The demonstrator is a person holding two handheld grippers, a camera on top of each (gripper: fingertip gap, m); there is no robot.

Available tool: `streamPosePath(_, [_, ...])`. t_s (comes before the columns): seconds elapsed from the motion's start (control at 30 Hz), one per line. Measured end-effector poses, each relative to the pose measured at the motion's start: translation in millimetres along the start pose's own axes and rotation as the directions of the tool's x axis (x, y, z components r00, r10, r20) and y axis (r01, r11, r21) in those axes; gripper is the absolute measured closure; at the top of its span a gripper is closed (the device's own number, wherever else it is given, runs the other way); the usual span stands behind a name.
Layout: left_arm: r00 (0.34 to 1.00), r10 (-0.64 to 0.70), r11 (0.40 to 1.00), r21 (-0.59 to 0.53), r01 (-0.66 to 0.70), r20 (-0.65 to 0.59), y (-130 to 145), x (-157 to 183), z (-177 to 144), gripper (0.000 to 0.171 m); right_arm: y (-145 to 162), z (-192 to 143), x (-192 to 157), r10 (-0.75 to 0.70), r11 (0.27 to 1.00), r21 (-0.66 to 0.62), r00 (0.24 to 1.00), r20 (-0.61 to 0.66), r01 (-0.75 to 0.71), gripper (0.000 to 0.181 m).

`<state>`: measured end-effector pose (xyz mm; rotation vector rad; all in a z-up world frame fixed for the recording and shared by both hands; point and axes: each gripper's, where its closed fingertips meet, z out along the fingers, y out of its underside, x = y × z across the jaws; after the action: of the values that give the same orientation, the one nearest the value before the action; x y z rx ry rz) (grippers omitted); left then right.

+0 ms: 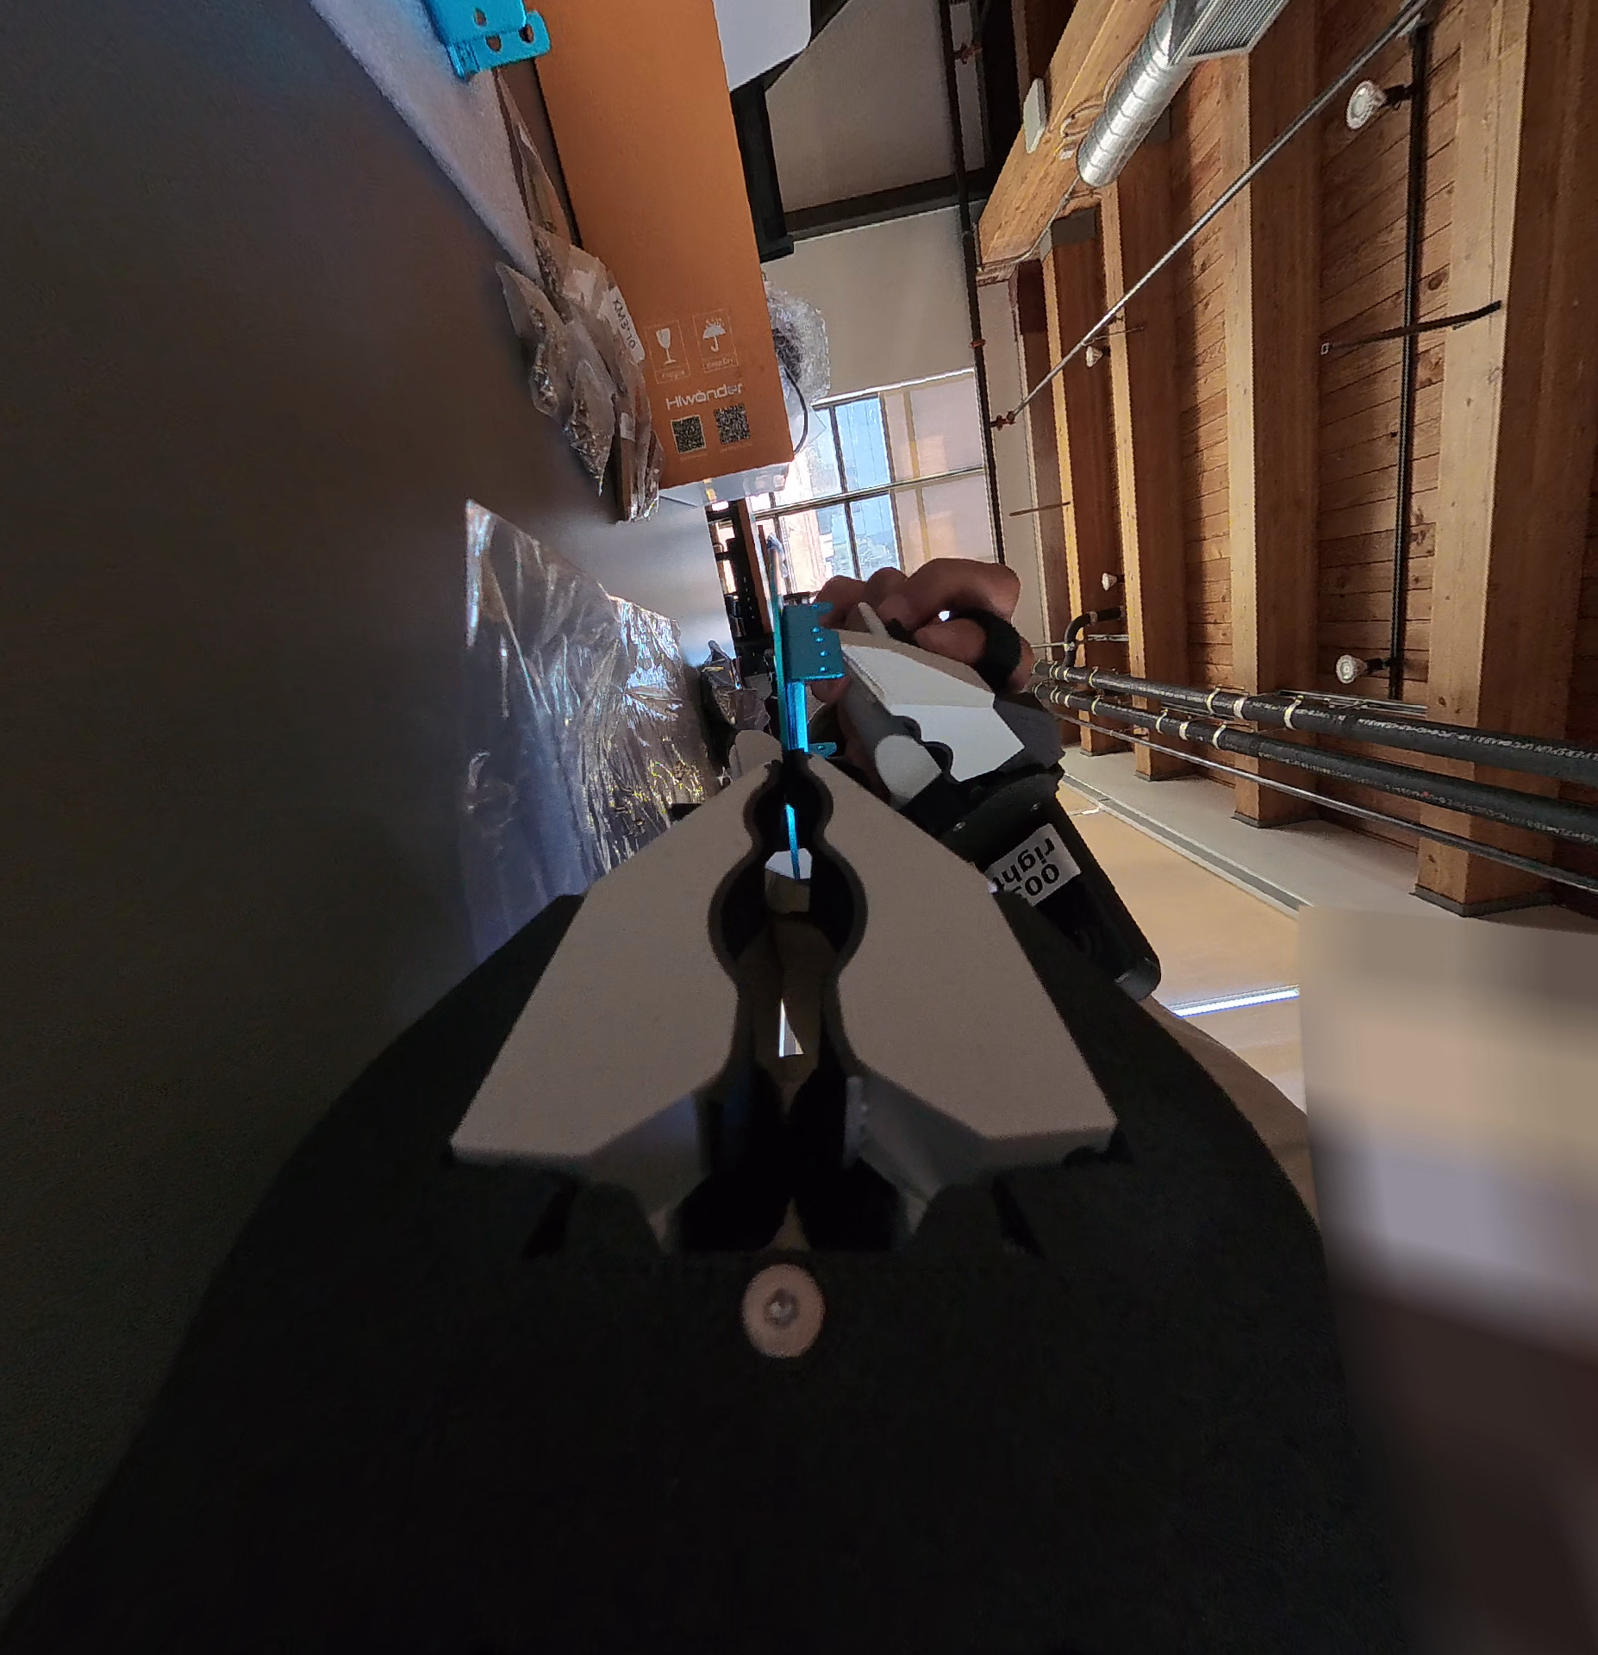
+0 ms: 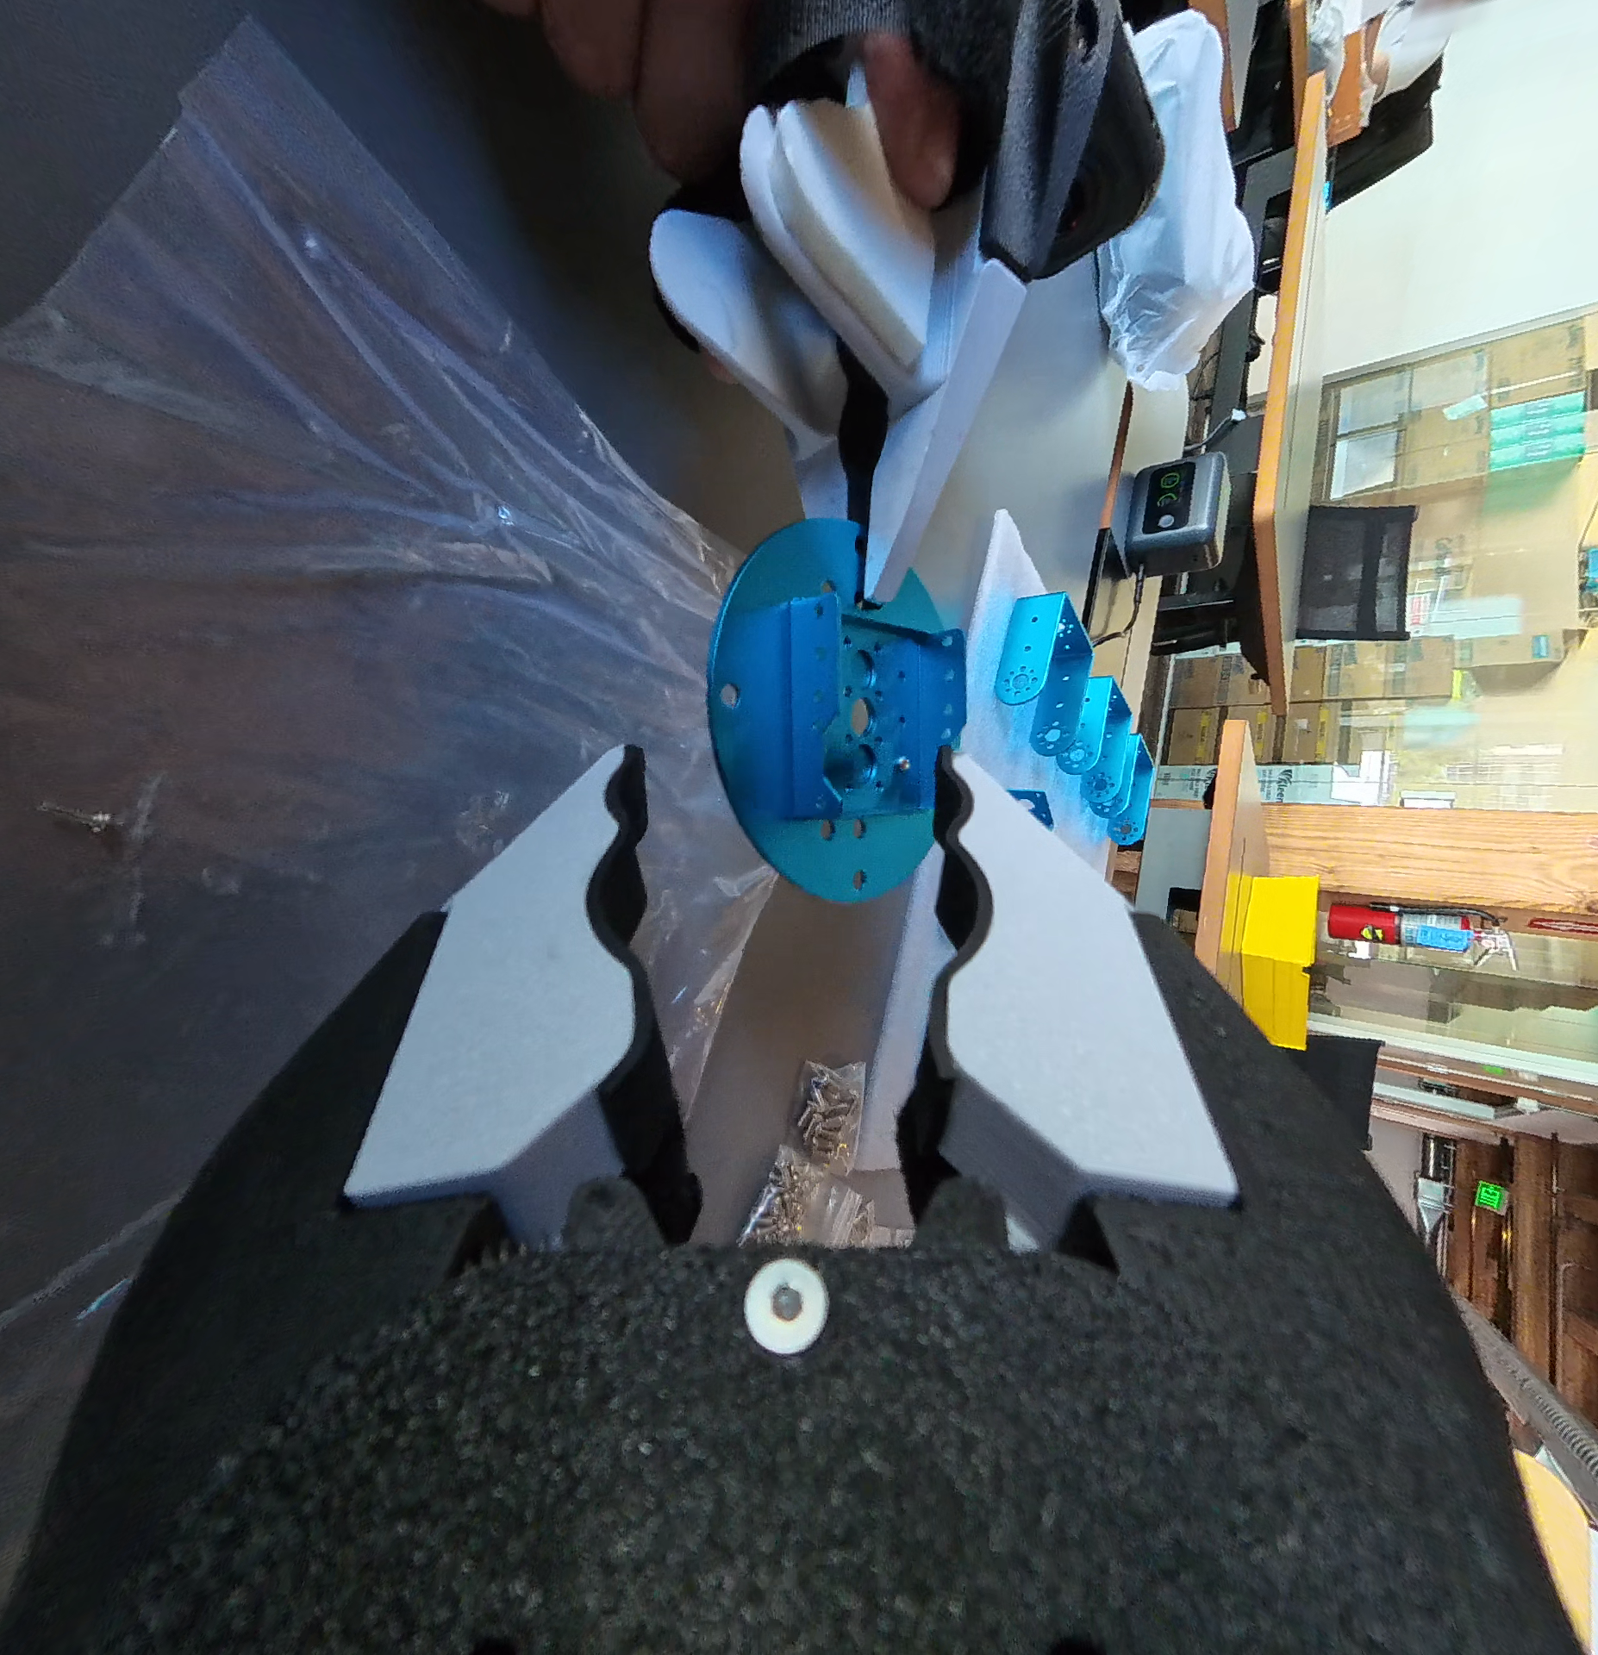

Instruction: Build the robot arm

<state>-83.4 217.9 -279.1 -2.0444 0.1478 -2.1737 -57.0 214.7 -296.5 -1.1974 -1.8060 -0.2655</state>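
Left gripper (image 1: pixel 791 770) clamps one round blue anodised metal disc (image 2: pixel 760 618) by its rim, a perforated blue bracket (image 2: pixel 854 707) fixed on it. Right gripper (image 2: pixel 786 779) hangs spread, empty, just beside it. Four blue U-brackets (image 2: pixel 1077 716) lie on white foam (image 2: pixel 1001 573); crinkled clear plastic bag (image 2: pixel 330 501), screw packets (image 2: pixel 813 1164) nearby.

- Wooden plank wall (image 1: pixel 1315 448) with timber posts, right of frame.
- Silver duct (image 1: pixel 1136 98), upper right.
- Bright window (image 1: pixel 903 484), centre.
- Dark tabletop (image 1: pixel 195 537), left.
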Motion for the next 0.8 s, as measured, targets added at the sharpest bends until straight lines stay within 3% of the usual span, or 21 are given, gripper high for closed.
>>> streamPosePath(0.3, [1.000, -0.001, 1.000, 0.008, 0.001, -0.004, -2, 0, -1, 0.171, -5, -4, 0, 0.014, 1.000, 0.013, 1.000, 0.000, -0.014, 0.115])
streamPosePath(0.5, [1.000, -0.003, 1.000, 0.007, 0.003, -0.006, -2, 1, -1, 0.171, -19, -44, 28, 0.206, 0.974, 0.096, 0.978, -0.009, -0.204, 0.114])
streamPosePath(0.57, [1.000, -0.003, 1.000, 0.006, 0.003, -0.006, -1, 1, -1, 0.171, -20, -57, 14, 0.300, 0.945, 0.096, 0.945, 0.132, -0.313, 0.121])
streamPosePath(0.63, [1.000, 0.001, 1.000, 0.004, -0.001, -0.003, -1, 0, -1, 0.171, -13, -64, -10, 0.414, 0.900, 0.008, 0.858, 0.304, -0.437, 0.121])
streamPosePath(0.7, [1.000, 0.005, 1.000, 0.005, -0.005, 0.002, -1, 0, 0, 0.171, -6, -70, -35, 0.470, 0.863, -0.049, 0.763, 0.443, -0.502, 0.145])
streamPosePath(0.73, [1.000, 0.007, 1.000, 0.004, -0.007, 0.004, -1, 0, 0, 0.171, -2, -69, -43, 0.483, 0.851, -0.064, 0.728, 0.487, -0.521, 0.156])
streamPosePath(0.8, [1.000, 0.010, 1.000, -0.004, -0.010, 0.004, 1, 0, 0, 0.171, 9, -62, -51, 0.502, 0.833, -0.074, 0.691, 0.521, -0.549, 0.159])
